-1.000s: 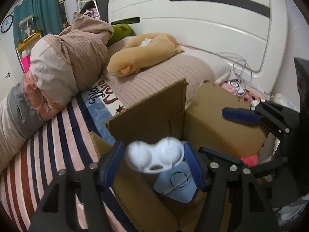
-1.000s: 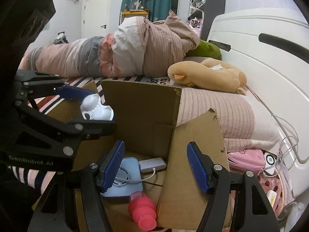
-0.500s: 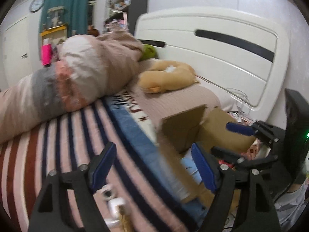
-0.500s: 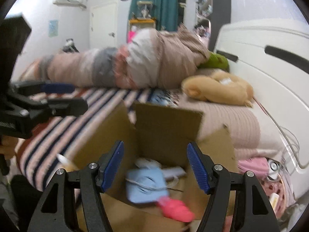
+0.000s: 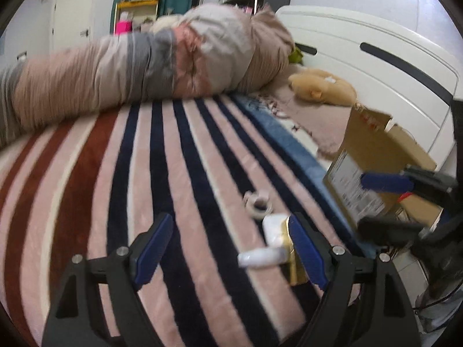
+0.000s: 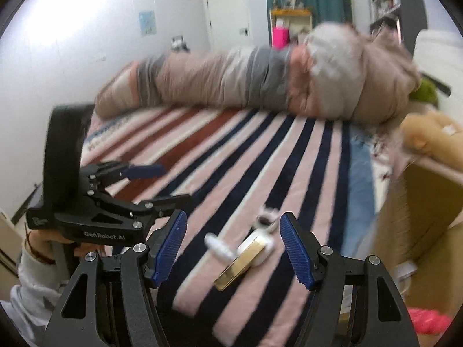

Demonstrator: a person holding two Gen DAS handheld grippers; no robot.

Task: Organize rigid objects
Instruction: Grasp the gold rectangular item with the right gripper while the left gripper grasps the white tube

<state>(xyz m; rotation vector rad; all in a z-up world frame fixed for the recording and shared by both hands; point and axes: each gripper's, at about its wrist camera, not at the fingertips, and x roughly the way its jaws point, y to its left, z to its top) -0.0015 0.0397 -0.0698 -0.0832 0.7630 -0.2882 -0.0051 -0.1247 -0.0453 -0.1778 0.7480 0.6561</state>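
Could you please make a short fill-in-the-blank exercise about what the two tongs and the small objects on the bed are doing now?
1. Both the left tongs and the right tongs are ____.
2. The gold box lies on a ____ blanket.
3. The cardboard box stands to the ____ of the bed in both views.

Missing words: open; striped; right

Striped blanket (image 5: pixel 179 156) open ahead; cardboard box (image 5: pixel 373 156) blocks right side.

White lettering "GenRobot.AI" stood on the black plastic body of the left gripper (image 6: pixel 169 185). The white printed label on the brown cardboard box (image 5: pixel 373 156) was too blurred to read.
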